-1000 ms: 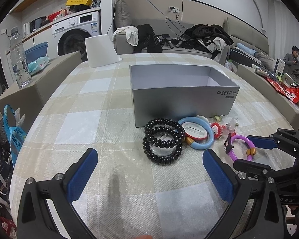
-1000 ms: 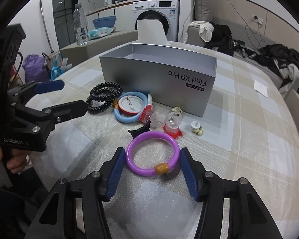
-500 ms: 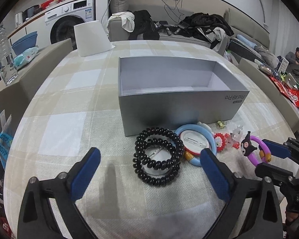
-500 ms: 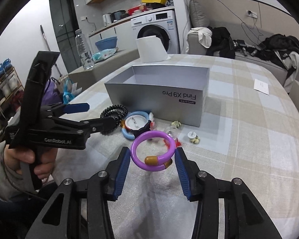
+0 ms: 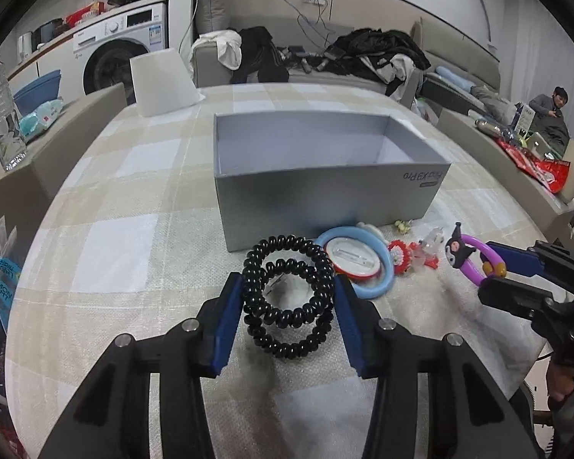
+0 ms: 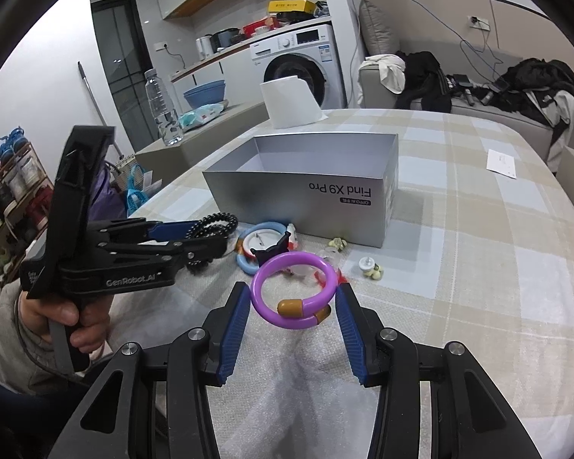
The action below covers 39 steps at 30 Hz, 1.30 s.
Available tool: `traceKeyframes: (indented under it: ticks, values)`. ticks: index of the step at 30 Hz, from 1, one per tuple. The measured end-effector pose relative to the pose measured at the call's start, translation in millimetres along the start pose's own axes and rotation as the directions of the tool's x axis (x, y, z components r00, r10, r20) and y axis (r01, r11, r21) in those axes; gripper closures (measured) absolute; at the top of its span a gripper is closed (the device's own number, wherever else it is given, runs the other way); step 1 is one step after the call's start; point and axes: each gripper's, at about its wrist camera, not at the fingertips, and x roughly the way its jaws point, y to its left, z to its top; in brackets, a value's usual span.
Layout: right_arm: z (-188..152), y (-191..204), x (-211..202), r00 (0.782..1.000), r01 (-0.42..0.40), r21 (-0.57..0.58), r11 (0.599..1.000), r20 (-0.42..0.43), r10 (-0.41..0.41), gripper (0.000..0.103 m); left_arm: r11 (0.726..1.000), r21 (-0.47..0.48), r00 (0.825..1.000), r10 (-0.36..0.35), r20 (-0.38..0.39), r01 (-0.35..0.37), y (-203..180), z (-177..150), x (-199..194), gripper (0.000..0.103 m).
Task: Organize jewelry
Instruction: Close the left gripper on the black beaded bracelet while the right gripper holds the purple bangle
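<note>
In front of the grey box [image 5: 325,187], the left gripper [image 5: 287,306] has its fingers clamped on the black coil bracelets [image 5: 287,298] on the counter [image 5: 114,237]; the right gripper [image 6: 292,321] fingers hold the purple spiral bracelet [image 6: 292,292] tilted above it.

Both fisheye views are evenly lit by soft, cool indoor light from above, with no harsh glare. Straight lines bow outward toward the edges, and black vignetting fills the corners. The desk [image 5: 114,237] shows faint, diffuse shadows beneath each hand-held gripper. The centre is sharp; distant room details look softer. A pale sheen sits on the grey box [image 6: 325,191] front wall.
</note>
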Motion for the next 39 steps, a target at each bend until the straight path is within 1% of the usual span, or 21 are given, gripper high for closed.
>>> traceKeyframes:
  ticks: [2, 4, 12, 25, 26, 27, 28, 39]
  values:
    - [1, -1, -1, 1.0, 0.001, 0.008, 1.0, 0.008, -0.001, 0.058, 1.0, 0.015, 1.0, 0.01, 0.015, -0.01, 1, 2, -2, 0.061]
    - [1, -3, 1, 1.0, 0.006, 0.013, 1.0, 0.004, -0.007, 0.058, 1.0, 0.02, 1.0, 0.004, 0.015, -0.005, 1, 3, 0, 0.061]
    - [-1, -5, 3, 1.0, 0.009, 0.016, 1.0, -0.009, -0.009, 0.058, 1.0, 0.002, 1.0, 0.003, 0.001, -0.003, 2, 3, 5, 0.06]
    - [-2, -6, 3, 1.0, 0.003, 0.019, 1.0, -0.009, -0.003, 0.058, 1.0, -0.008, 0.999, 0.026, -0.042, -0.027, 2, 2, 15, 0.058]
    - [-2, -6, 3, 1.0, 0.003, 0.018, 1.0, -0.008, -0.003, 0.058, 1.0, -0.007, 0.999, 0.026, -0.043, -0.027, 2, 1, 15, 0.058]
    - [-2, -6, 3, 1.0, 0.002, 0.016, 1.0, -0.009, -0.002, 0.062, 1.0, -0.006, 0.999, 0.03, -0.044, -0.03, 1, 1, 15, 0.058]
    - [-2, -5, 3, 1.0, 0.005, 0.014, 1.0, -0.013, -0.004, 0.062, 0.999, -0.005, 0.998, 0.033, -0.047, -0.034, 2, 1, 16, 0.058]
    - [-2, -5, 3, 1.0, -0.001, 0.006, 1.0, -0.01, 0.001, 0.063, 0.999, -0.006, 0.998, 0.034, -0.045, -0.035, 3, 0, 15, 0.057]
